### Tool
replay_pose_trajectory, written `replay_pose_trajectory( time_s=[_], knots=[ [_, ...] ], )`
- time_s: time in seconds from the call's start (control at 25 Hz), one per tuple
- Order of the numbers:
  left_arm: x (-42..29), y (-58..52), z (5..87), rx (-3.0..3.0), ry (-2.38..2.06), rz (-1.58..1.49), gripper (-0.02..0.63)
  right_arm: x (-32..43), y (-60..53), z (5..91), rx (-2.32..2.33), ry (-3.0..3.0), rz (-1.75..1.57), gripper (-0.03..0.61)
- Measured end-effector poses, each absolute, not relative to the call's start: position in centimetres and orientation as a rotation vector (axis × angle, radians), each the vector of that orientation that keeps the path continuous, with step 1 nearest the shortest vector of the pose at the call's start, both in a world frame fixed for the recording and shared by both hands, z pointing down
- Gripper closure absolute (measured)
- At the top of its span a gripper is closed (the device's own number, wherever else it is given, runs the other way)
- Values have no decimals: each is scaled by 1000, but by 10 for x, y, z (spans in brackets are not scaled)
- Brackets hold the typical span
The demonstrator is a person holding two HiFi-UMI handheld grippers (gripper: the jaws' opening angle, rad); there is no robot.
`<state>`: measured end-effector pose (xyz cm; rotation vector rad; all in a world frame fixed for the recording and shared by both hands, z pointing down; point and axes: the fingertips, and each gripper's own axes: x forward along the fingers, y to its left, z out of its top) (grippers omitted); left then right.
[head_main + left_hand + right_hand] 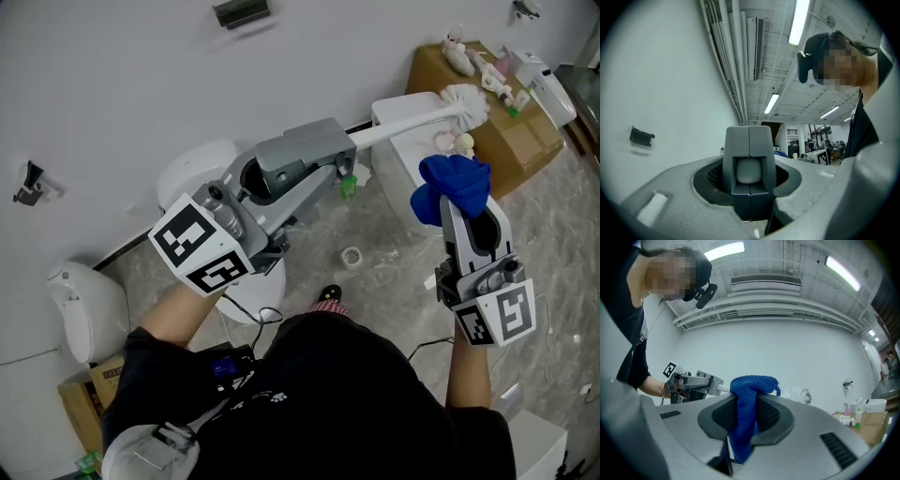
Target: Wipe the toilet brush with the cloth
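My left gripper [343,150] is shut on the white handle of the toilet brush [412,122], which reaches level to the right and ends in a white bristle head [466,103]. In the left gripper view the jaws stand together around the handle's pale end [749,169]. My right gripper [457,204] is shut on a blue cloth [454,186], bunched over its tips just below the brush's bristle end and apart from it. From the right gripper view the cloth [747,404] hangs between the jaws, with the brush head [800,393] and the left gripper [693,382] beyond it.
A white toilet [200,169] stands against the wall under my left gripper, and another white fixture [80,309] is at the left. A cardboard box [497,141] with small items sits at the back right. A tape roll [352,256] and a green bottle [348,186] are on the floor.
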<state>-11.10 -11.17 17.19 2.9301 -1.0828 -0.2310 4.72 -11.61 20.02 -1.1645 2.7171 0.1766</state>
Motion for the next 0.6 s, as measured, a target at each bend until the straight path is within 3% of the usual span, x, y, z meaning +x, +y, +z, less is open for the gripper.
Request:
replay_pose_trajectory(
  time_s=[0.6],
  knots=[
    [-101, -127, 187, 2953, -991, -203, 443, 49, -126, 209, -1225, 2711, 160, 497]
  ],
)
